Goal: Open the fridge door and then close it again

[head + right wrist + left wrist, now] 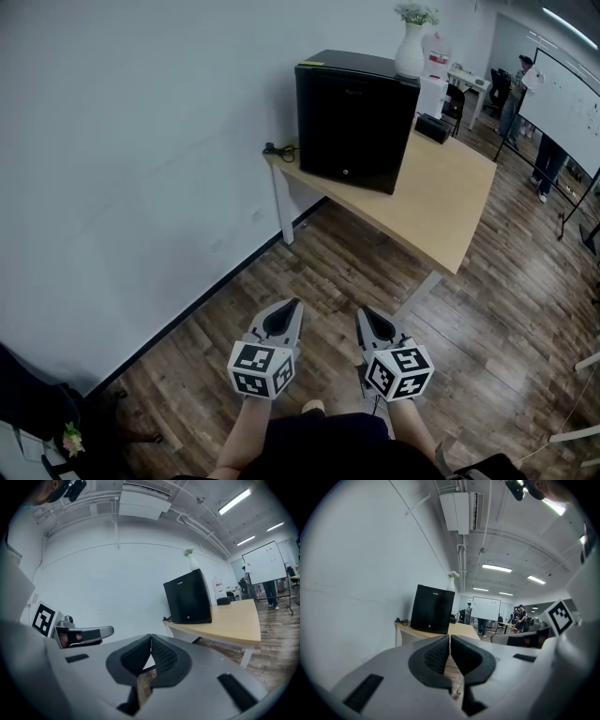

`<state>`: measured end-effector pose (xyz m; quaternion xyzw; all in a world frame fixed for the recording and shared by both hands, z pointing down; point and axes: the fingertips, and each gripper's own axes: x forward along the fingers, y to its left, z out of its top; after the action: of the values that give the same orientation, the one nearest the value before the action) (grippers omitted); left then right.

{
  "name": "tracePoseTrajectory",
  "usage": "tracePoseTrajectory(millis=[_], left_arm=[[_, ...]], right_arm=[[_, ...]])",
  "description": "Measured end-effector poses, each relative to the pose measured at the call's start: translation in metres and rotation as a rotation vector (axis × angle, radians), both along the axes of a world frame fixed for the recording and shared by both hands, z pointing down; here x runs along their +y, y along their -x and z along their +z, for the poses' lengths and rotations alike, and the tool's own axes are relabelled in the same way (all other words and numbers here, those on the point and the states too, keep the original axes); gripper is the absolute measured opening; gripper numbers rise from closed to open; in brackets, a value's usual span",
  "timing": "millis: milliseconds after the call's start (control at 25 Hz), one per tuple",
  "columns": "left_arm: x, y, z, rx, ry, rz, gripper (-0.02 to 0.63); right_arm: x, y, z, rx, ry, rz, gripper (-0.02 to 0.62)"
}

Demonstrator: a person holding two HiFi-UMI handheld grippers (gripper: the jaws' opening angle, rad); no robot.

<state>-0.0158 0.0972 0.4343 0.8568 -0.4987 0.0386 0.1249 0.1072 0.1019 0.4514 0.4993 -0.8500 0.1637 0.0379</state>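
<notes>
The left gripper (292,307) and right gripper (365,317) both have their jaws pressed together on nothing, side by side above the wood floor (309,272). The black mini fridge (354,120), door closed, sits on the desk (441,202) at 12 o'clock, well apart. A hard tug on the door could likely slide the fridge or topple the white vase (410,52) on top.

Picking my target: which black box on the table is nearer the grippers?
The tall mini fridge at the wall-side end of the table; the small low black box lies beyond it, farther off.
</notes>
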Motion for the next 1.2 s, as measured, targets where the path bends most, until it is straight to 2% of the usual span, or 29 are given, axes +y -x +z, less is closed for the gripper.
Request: tracePoseTrajectory(millis=[280,680,1200], left_arm=[[-0.014,0.02,0.007,0.002,0.012,-0.015,0.009],[-0.021,0.021,0.024,0.019,0.054,-0.015,0.009],[-0.082,0.017,0.025,0.025,0.051,-0.024,0.009]], right_arm=[[-0.015,0.022,0.009,0.009,0.027,-0.034,-0.009],[-0.022,0.015,0.026,0.045,0.074,-0.021,-0.009],[-0.085,0.012,0.031,0.04,0.074,-0.026,-0.009]])
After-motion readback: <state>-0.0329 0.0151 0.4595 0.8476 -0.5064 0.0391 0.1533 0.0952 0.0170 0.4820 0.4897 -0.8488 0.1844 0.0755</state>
